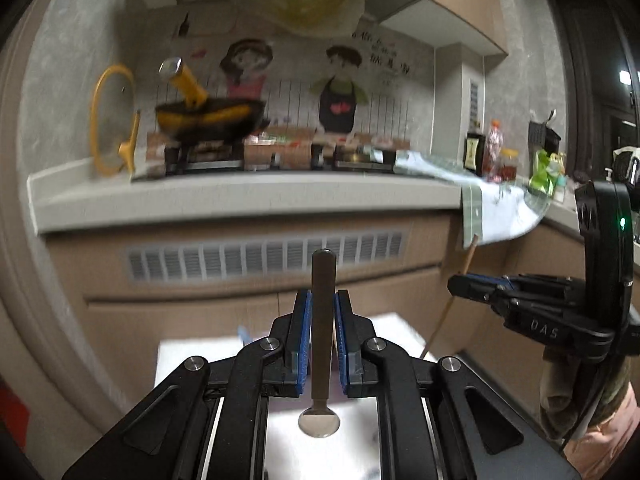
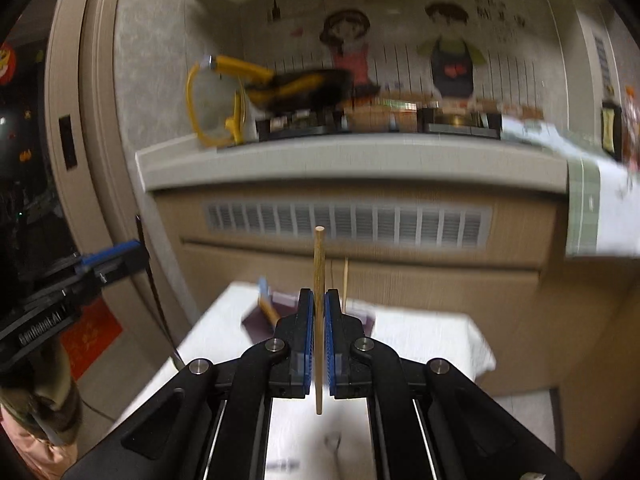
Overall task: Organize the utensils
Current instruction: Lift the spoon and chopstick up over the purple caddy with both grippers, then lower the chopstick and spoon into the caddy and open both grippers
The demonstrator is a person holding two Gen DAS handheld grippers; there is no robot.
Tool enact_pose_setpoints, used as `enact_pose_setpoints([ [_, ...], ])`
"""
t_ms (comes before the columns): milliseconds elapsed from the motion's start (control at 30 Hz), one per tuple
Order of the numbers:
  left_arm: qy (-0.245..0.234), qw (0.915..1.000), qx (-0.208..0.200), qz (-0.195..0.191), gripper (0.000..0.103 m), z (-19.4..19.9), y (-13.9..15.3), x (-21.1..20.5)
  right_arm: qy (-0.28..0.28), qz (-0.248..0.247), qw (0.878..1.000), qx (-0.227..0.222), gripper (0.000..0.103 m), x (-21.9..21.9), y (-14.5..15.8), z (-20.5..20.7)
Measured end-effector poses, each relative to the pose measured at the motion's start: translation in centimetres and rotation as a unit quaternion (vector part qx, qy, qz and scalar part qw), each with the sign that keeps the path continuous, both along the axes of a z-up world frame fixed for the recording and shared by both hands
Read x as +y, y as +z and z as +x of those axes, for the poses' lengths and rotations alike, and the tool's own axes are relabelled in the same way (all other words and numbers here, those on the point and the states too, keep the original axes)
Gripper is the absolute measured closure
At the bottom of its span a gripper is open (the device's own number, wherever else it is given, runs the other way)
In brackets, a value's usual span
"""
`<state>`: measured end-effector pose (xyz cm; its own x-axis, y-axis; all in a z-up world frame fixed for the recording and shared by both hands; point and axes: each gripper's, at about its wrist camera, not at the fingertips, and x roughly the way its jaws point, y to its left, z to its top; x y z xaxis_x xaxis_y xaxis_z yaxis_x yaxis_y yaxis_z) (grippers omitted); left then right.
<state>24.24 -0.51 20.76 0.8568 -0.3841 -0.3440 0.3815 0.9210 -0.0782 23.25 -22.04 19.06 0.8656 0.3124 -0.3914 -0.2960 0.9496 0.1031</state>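
My left gripper (image 1: 323, 297) is shut on a spoon (image 1: 322, 320) with a dark handle. The handle points up and away, and the metal bowl (image 1: 319, 424) hangs near the camera. My right gripper (image 2: 319, 294) is shut on a thin wooden chopstick (image 2: 319, 264) that stands upright between its blue pads. Both grippers hang above a white-covered table (image 2: 424, 340). A second pale stick (image 2: 345, 280) stands just behind the right gripper, over a dark purple box (image 2: 280, 304) that is blurred. In the left wrist view the right gripper (image 1: 460, 282) shows at the right with its chopstick (image 1: 444, 316).
Ahead runs a kitchen counter (image 1: 248, 196) bearing a stove, a yellow-handled pan (image 1: 208, 116), a yellow-rimmed lid (image 1: 110, 120) and bottles (image 1: 494, 148). A cloth (image 1: 500, 208) hangs over its edge. Below is a cabinet front with a vent grille (image 2: 348, 220). A doorframe (image 2: 92, 160) stands at the left.
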Motion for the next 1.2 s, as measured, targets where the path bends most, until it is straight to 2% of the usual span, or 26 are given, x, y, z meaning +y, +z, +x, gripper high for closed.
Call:
enact_pose_setpoints([
  [133, 0.002, 0.9998, -0.014, -0.012, 0.091, 4.0, 2.0, 0.2, -0.004, -0.014, 1.000, -0.021, 0.098, 0.8, 2.9, 2.9],
  [267, 0.006, 0.9996, 0.007, -0.028, 0.091, 8.3, 1.6, 0.5, -0.014, -0.034, 0.999, -0.026, 0.098, 1.8, 3.6, 6.2],
  [433, 0.004, 0.9983, 0.052, -0.025, 0.091, 12.2, -1.7, 0.5, -0.021, -0.052, 0.998, 0.002, 0.098, 2.5, 1.6, 10.0],
  [633, 0.014, 0.9932, 0.115, -0.008, 0.089, 13.9, -6.6, 1.9, -0.021, -0.043, 0.999, 0.024, 0.098, 2.0, 0.1, 11.3],
  [767, 0.034, 0.9817, 0.186, 0.018, 0.088, 14.7, -11.7, 4.2, -0.021, -0.039, 0.999, 0.030, 0.098, 1.5, -0.6, 10.4],
  [833, 0.028, 0.9719, 0.234, 0.009, 0.086, 15.6, -14.3, 5.7, -0.019, -0.037, 0.998, 0.036, 0.098, 1.1, -1.0, 9.8],
  [900, 0.030, 0.9593, 0.280, -0.014, 0.079, 17.2, -17.1, 7.3, -0.021, -0.032, 0.998, 0.042, 0.098, 0.8, -1.5, 9.1],
  [933, 0.033, 0.9547, 0.295, -0.018, 0.074, 17.9, -18.4, 7.9, -0.021, -0.029, 0.998, 0.045, 0.098, 0.7, -1.7, 8.7],
  [1033, 0.045, 0.9434, 0.328, -0.013, 0.074, 19.6, -22.5, 9.0, -0.022, -0.023, 0.998, 0.056, 0.098, 0.5, -2.6, 7.4],
  [1133, 0.043, 0.9311, 0.362, -0.021, 0.074, 20.2, -25.5, 9.4, -0.026, -0.026, 0.997, 0.069, 0.098, 0.2, -3.7, 6.0],
  [1200, 0.041, 0.9267, 0.373, -0.011, 0.074, 19.8, -26.8, 9.5, -0.028, -0.032, 0.996, 0.075, 0.098, 0.2, -4.3, 5.1],
])
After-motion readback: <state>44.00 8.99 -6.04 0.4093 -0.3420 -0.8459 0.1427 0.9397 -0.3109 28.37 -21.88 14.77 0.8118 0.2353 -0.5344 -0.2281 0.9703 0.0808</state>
